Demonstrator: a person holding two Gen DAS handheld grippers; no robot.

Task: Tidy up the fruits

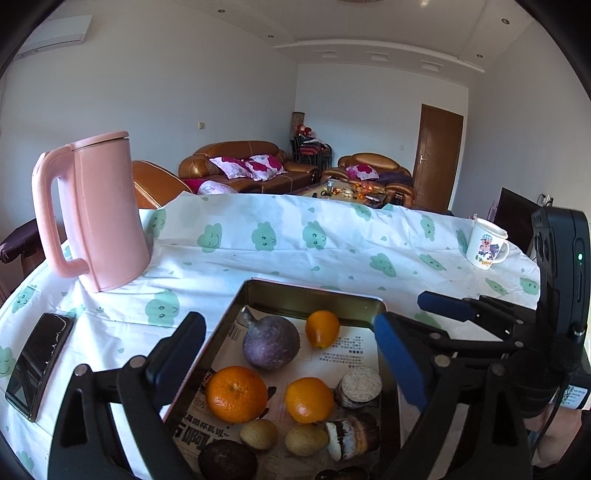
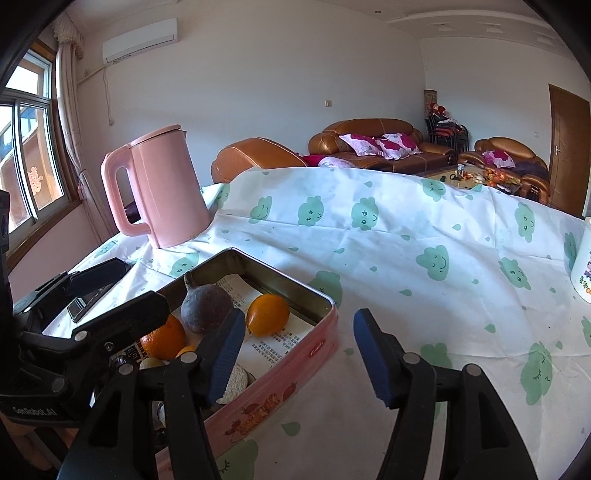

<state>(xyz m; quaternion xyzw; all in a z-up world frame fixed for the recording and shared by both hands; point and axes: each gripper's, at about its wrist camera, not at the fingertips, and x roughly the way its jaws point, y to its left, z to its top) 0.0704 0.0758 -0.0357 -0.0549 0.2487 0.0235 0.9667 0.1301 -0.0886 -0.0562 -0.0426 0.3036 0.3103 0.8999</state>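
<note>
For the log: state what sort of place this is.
Likely a home living room: brown leather sofas with floral cushions, a wall air conditioner, and a table under a cloud-print cloth holding a pink kettle.

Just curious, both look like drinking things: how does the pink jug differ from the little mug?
The jug is plain pink, tall and lidded; the mug is white, short, open-topped, with a cartoon print. The jug stands at the table's left, the mug far right. Both are upright, with one handle, on the cloth.
</note>
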